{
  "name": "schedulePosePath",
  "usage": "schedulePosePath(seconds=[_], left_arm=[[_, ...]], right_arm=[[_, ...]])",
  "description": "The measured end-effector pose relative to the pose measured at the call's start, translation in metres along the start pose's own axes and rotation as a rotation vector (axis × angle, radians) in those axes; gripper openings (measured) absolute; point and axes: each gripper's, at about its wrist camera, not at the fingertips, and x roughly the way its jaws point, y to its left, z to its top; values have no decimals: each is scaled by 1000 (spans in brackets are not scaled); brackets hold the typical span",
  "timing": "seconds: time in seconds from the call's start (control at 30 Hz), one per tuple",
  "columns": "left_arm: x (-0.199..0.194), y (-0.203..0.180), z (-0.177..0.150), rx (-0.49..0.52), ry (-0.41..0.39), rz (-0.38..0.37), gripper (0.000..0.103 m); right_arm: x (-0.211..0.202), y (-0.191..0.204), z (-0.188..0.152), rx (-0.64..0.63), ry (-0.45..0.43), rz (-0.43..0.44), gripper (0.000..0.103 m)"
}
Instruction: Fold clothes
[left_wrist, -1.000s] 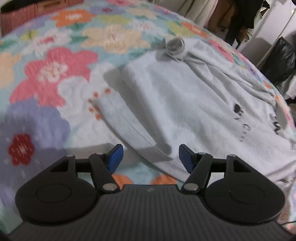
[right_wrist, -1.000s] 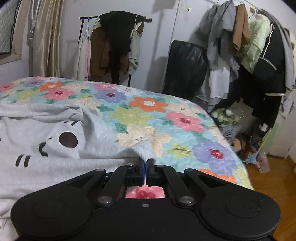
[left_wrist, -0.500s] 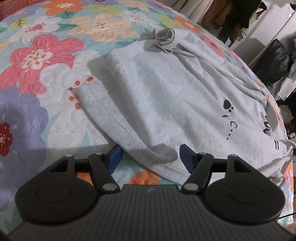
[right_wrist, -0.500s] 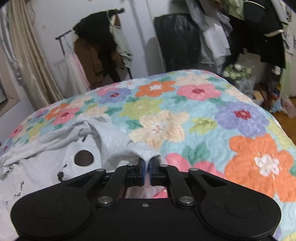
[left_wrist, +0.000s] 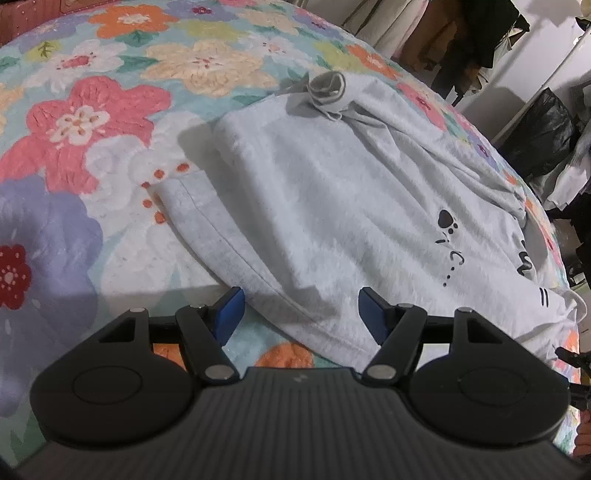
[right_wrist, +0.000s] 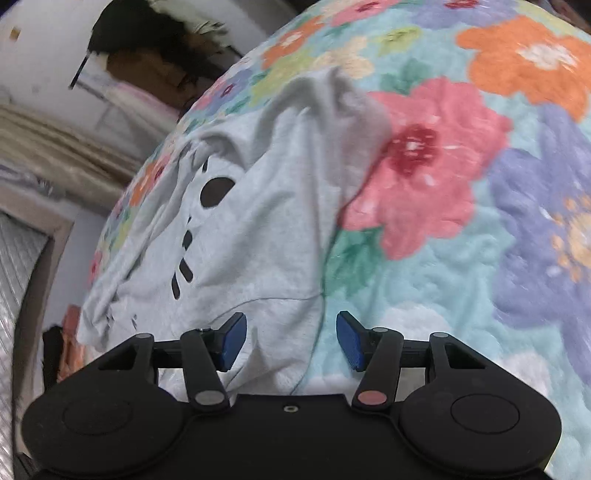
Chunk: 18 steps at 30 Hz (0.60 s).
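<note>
A light grey fleecy sweatshirt with black paw and whisker prints (left_wrist: 332, 206) lies spread and rumpled on a bed covered by a pale blue quilt patterned with big pink, orange, purple and cream flowers (left_wrist: 85, 122). In the left wrist view the garment runs from the near edge of the quilt towards the far right corner, partly doubled over itself, with a stitched hem (left_wrist: 236, 251) slanting down to the near side and a rolled grey cuff (left_wrist: 328, 88) bunched at the far end. The left gripper (left_wrist: 301, 314) hovers low over that near hem with its blue-padded fingers (left_wrist: 231, 310) spread wide, one either side of the fabric edge and holding nothing. In the right wrist view the right gripper (right_wrist: 291, 339) is likewise wide open and empty; its left blue pad (right_wrist: 232, 339) sits over the cloth while the right pad sits over bare quilt, the sweatshirt's edge lying between them. A raised fold of the sweatshirt (right_wrist: 332, 99) humps up farther along, beside a large pink flower. Beyond the bed stand a rack hung with dark and brown clothes (right_wrist: 147, 55), pale curtains (right_wrist: 55, 147), and, in the left view, a black bag (left_wrist: 543, 136) against the wall past the far right corner.
</note>
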Motion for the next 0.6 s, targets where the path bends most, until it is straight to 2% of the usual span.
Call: schedulePosePath(seconds=[0.1,0.13,0.17,0.2,0.23,0.27,0.33,0.37,0.43,0.47,0.5,0.53,0.57,0.6], left_arm=[[9,1,4,23,-55,113,68],[13,3,6,6,-57,108,72],[16,5,6,-15,-57,92,75],[18,5,5,-31,-66,77,82],[18,5,2,-44,-88,70,84],[17,4,-3,-55,-112,76,84],[15,1,-12,-68,-146,81,81],[14,0,-14,-64,-148,75,76],[12,1,-14,-59,-140,66,38],[10,3,-13,-68,-137,53,26],[8,6,-12,-89,-135,31,6],[5,9,-12,-113,-140,17,5],[1,9,-11,-109,-155,48,4],[-5,4,-11,-62,-180,119,4]], right_arm=[[23,11,-2,-99,39,-79,62],[26,20,-4,-165,37,-87,62],[28,29,-5,-230,34,-95,57],[31,38,-7,-296,32,-102,29],[31,46,-9,-344,30,-81,9],[26,49,-11,-334,14,-47,5],[14,54,-12,-311,-11,31,5],[5,56,-15,-307,-24,73,5],[-15,59,-18,-299,-60,138,5],[-26,60,-21,-288,-77,170,5],[-37,60,-23,-272,-91,202,5],[-45,58,-26,-254,-103,231,5],[-52,56,-29,-236,-115,260,5],[-60,55,-32,-218,-128,288,5]])
